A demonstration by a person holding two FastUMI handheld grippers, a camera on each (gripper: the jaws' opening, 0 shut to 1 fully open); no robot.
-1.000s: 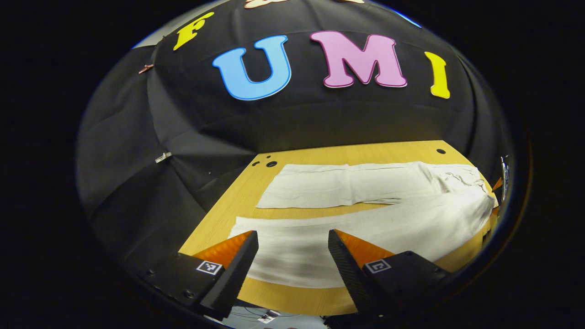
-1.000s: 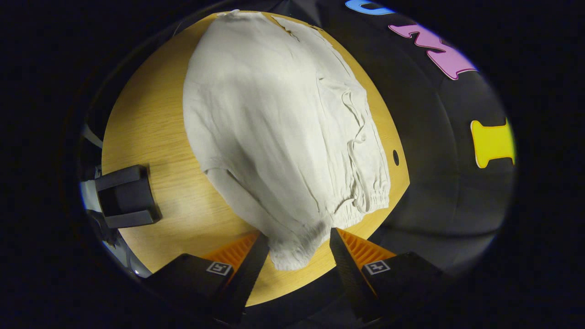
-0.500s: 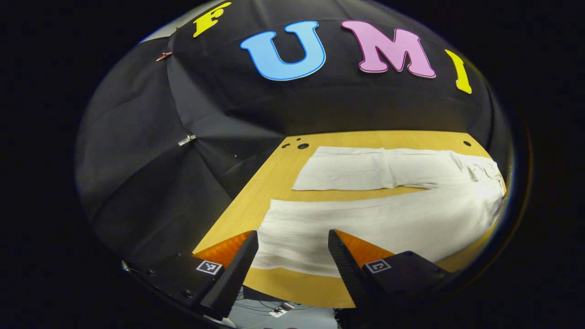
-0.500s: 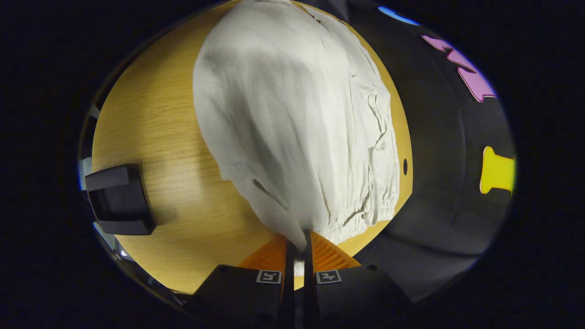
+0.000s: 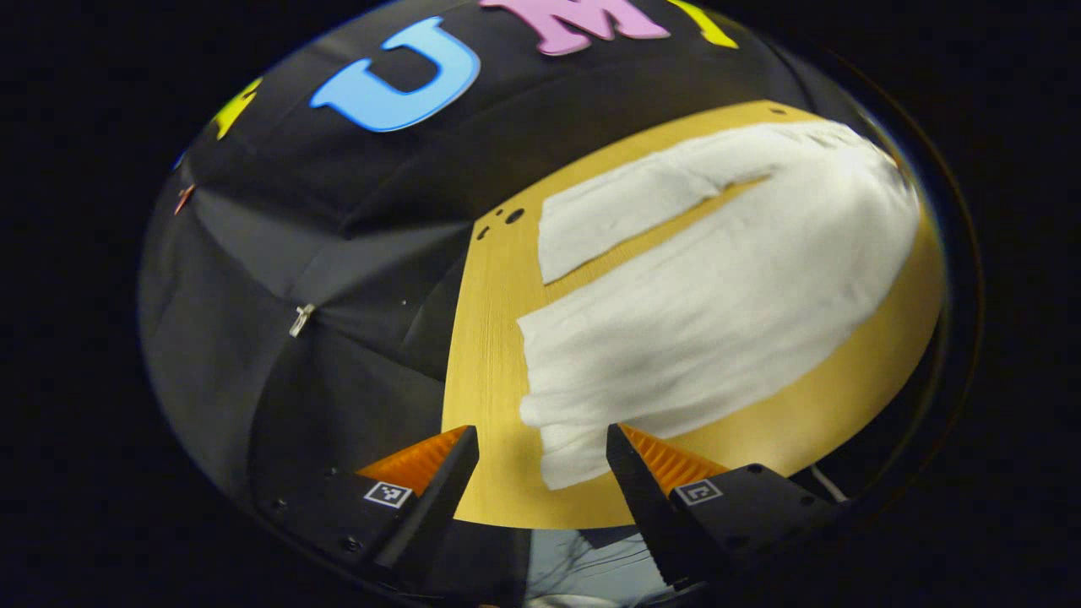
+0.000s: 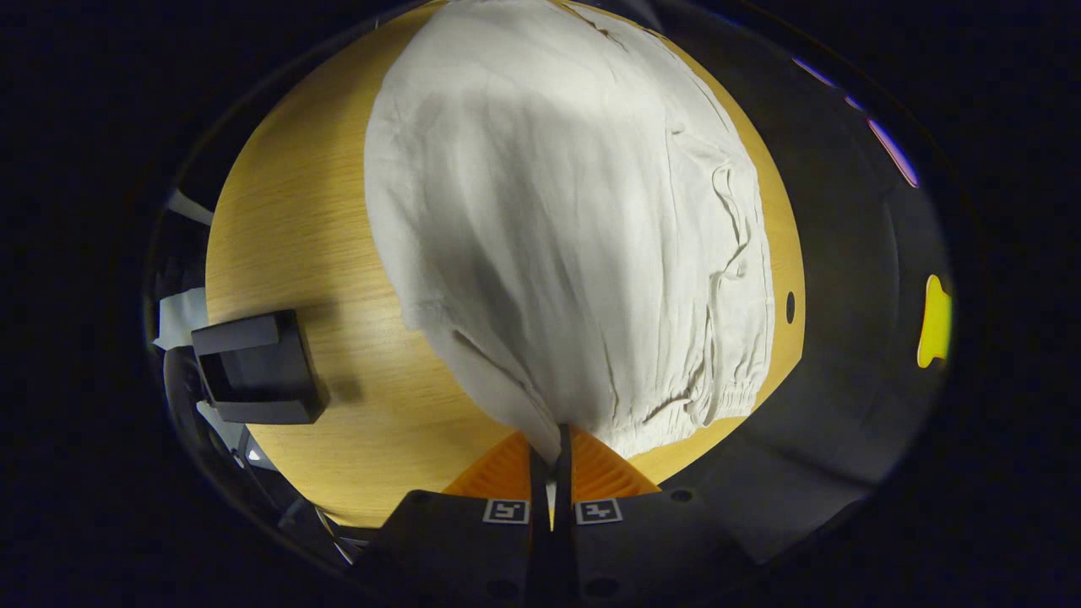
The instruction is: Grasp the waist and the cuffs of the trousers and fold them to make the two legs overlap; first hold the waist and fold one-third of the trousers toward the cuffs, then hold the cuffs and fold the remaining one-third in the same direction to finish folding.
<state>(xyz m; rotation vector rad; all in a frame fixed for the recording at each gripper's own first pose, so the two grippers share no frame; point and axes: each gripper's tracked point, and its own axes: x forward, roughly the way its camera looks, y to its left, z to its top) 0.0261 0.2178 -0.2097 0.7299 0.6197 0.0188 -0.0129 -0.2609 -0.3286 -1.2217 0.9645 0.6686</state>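
Worktop (image 5: 490, 338) of pale wood grain, rounded at the edge, carries the trousers (image 5: 718, 279), spread flat with the two legs still apart and a strip of bare wood between them. Judging by that, the first step is in hand: bringing one leg over the other. The cloth is white, thin and softly creased, gathered into an elastic waist (image 6: 709, 397). Right tool (image 6: 551, 473) is pressed together, pinching the near corner of the waist, and the fabric rises in a taut ridge toward it. Left tool (image 5: 540, 460) is spread wide, its fingers either side of the near cuff (image 5: 566, 439), not gripping. Next it likely needs to close on that cuff so both ends lift together. A dark, boxy object (image 6: 258, 367) sits on the worktop beside the trousers.
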